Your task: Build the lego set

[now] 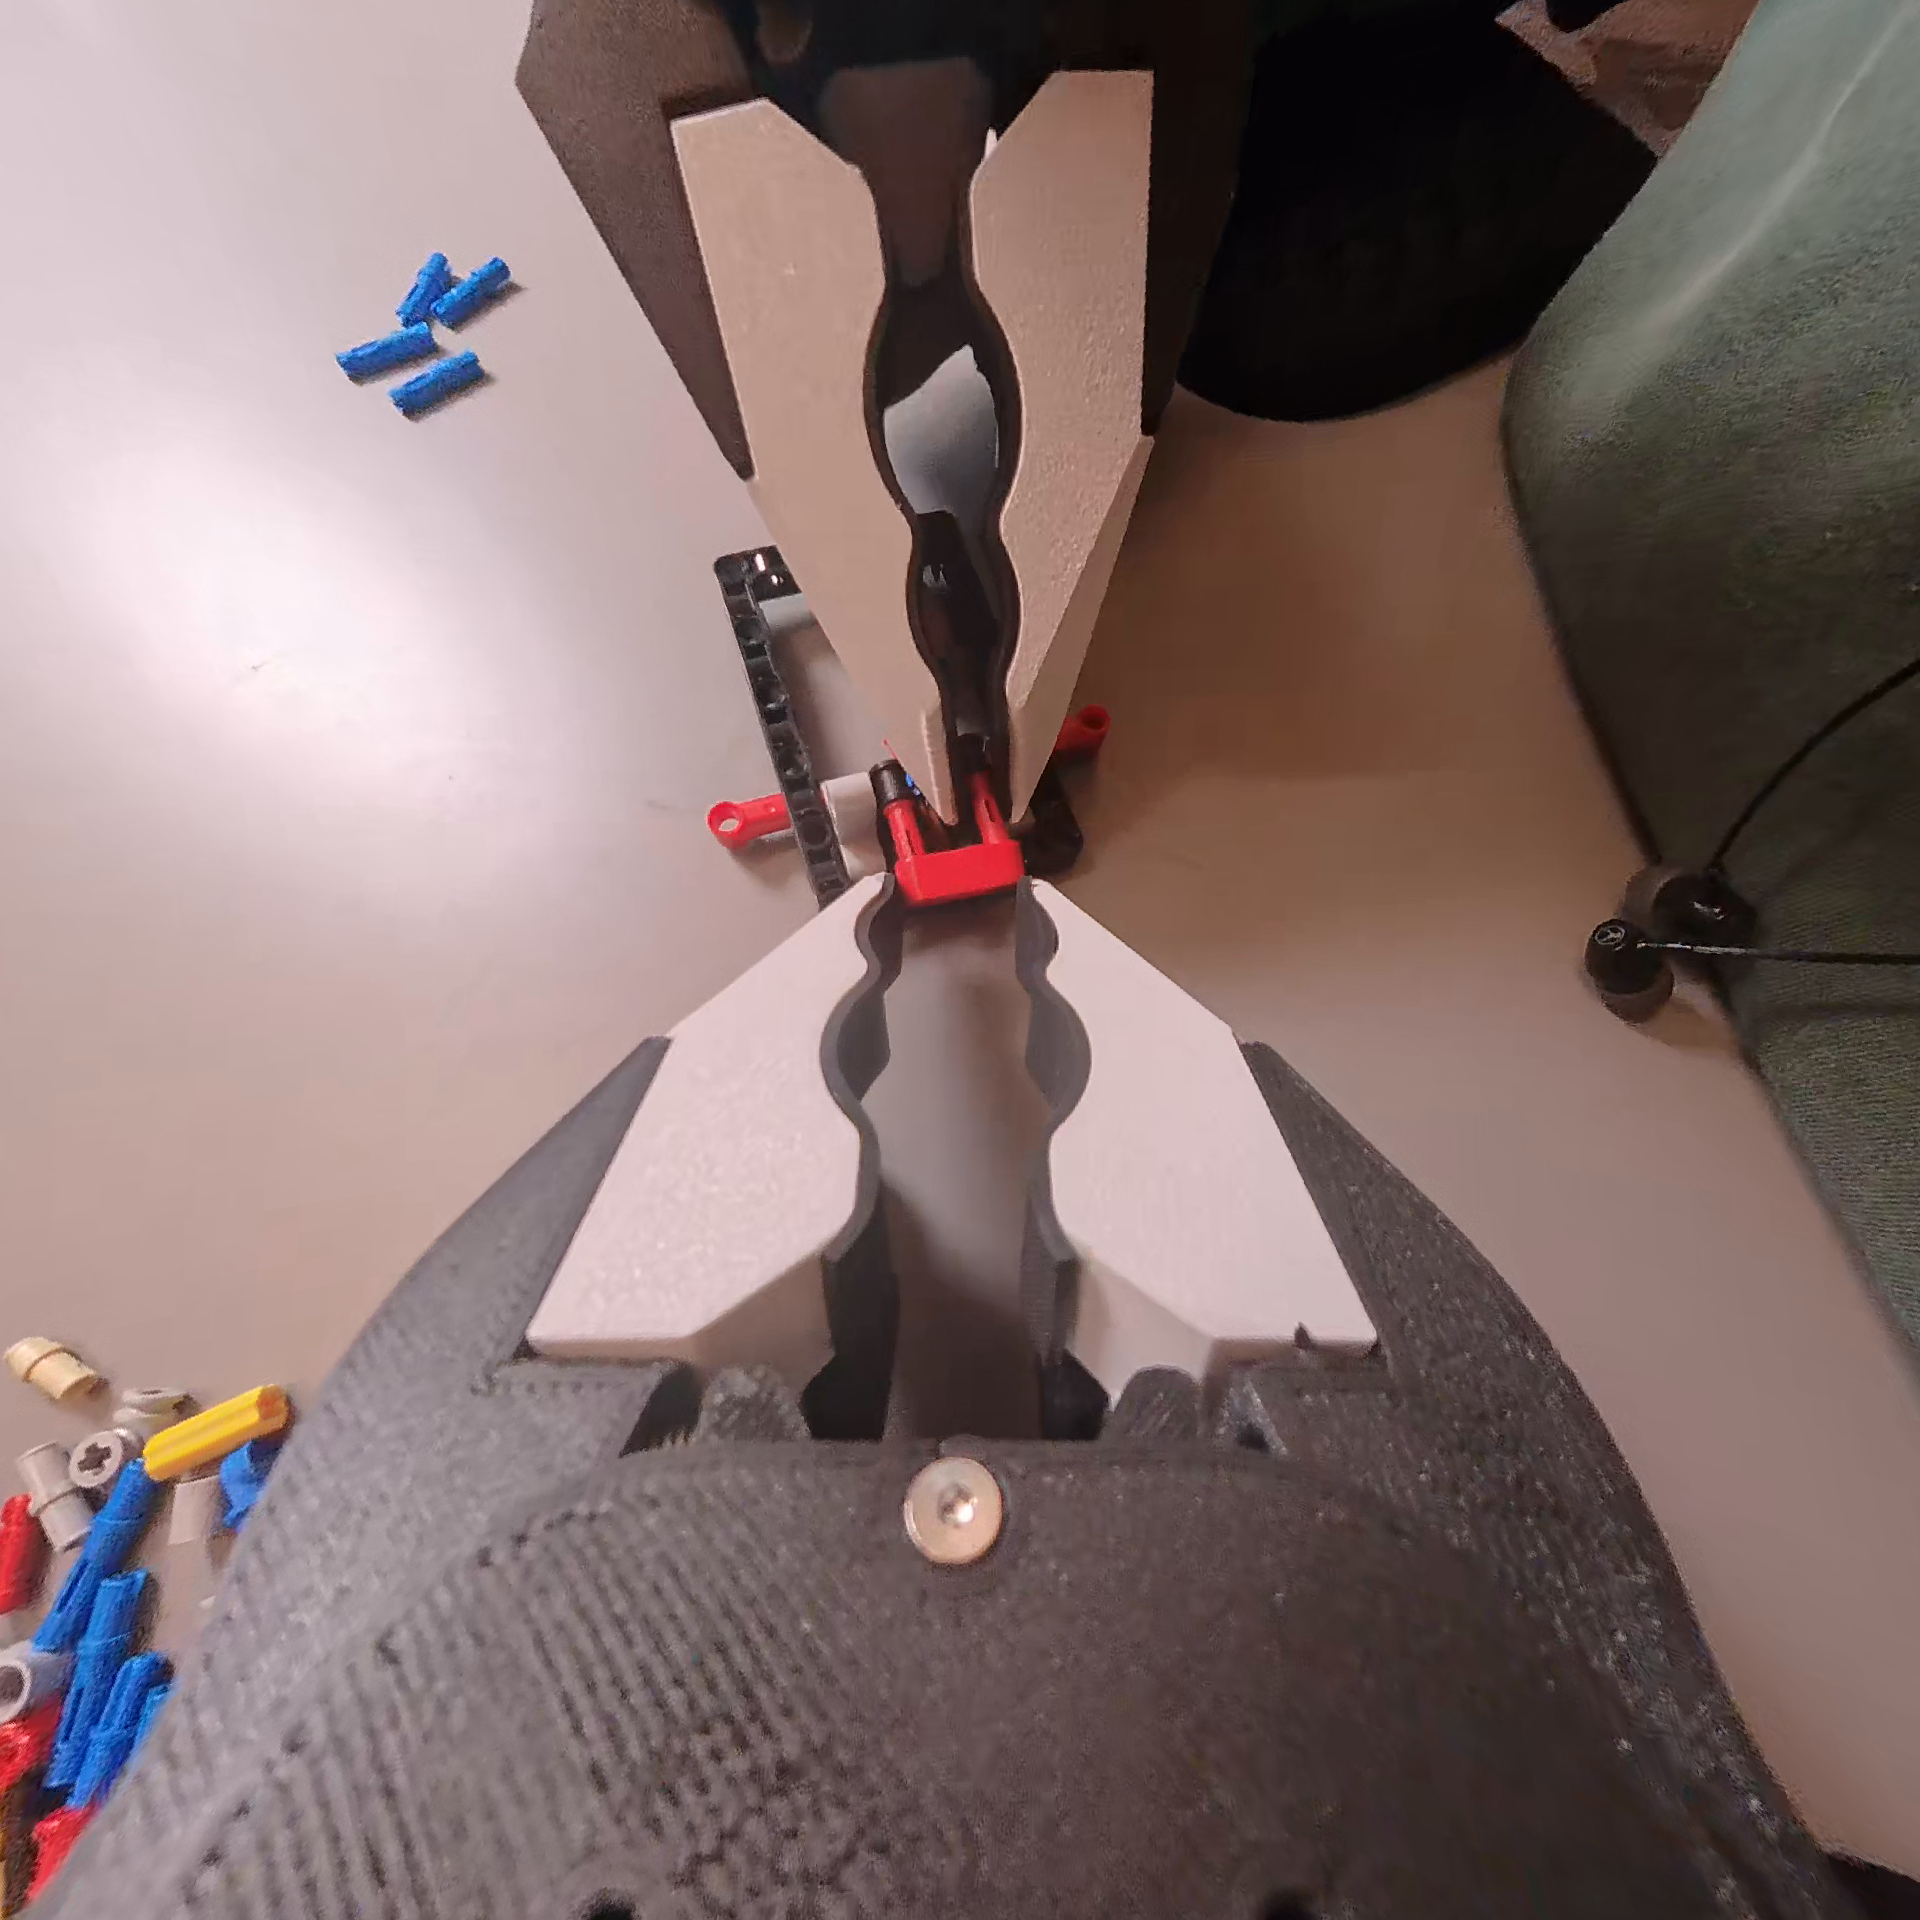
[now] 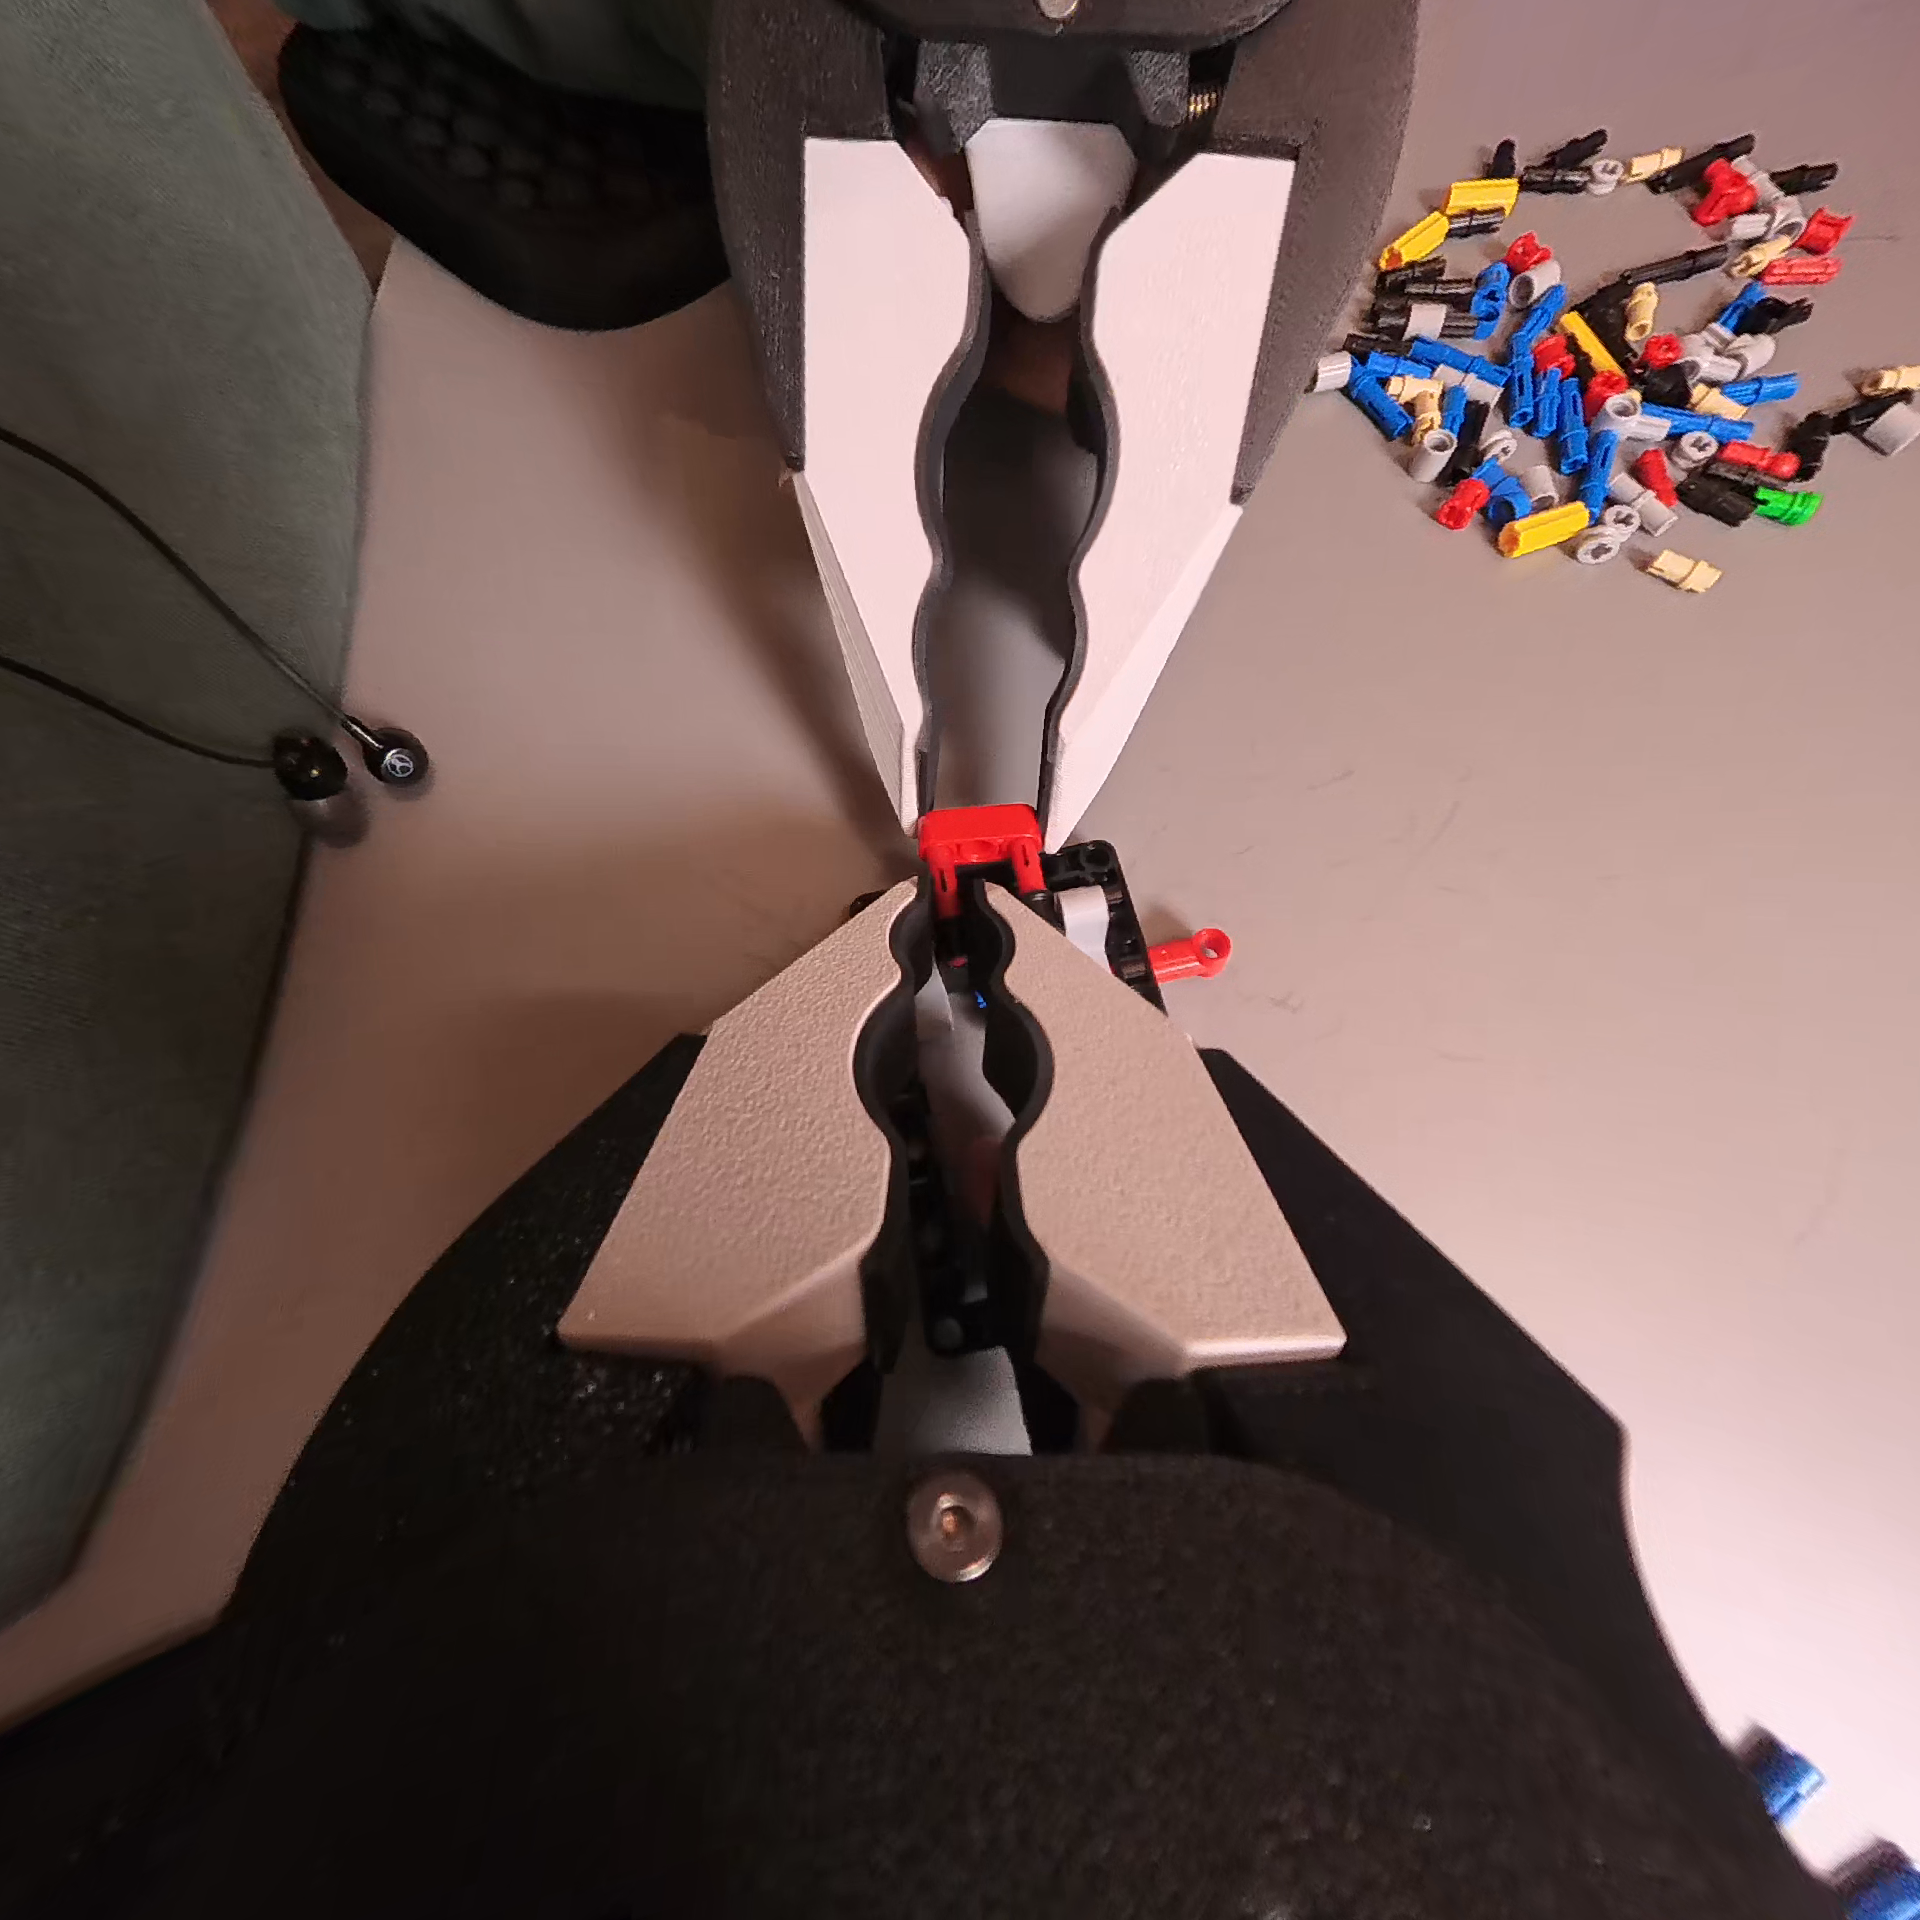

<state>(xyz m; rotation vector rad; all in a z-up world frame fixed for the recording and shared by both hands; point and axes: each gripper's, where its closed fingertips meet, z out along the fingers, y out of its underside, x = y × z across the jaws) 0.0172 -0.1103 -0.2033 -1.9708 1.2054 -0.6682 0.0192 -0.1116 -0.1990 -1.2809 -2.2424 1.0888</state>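
A black Lego frame [image 1: 774,686] with grey parts and red pins [image 1: 743,819] rests on the pale table. My right gripper [image 2: 956,899] is shut on the frame [image 2: 1101,862], whose beam runs back between its fingers. My left gripper [image 1: 956,888] is shut on a small red connector [image 1: 956,868] and holds it against the frame's end. The two grippers meet tip to tip. The right gripper [image 1: 977,816] comes in from the top of the left wrist view. The left gripper [image 2: 982,810] holds the red connector [image 2: 977,831] at the top of the right wrist view.
A pile of loose coloured Lego pins and connectors [image 2: 1600,364] lies at the far right, also at lower left in the left wrist view [image 1: 94,1538]. Several blue pins [image 1: 426,332] lie apart. Black earbuds [image 2: 353,764] and a green cushion [image 2: 156,520] border the table's edge. My left and right fingertips are right by each other.
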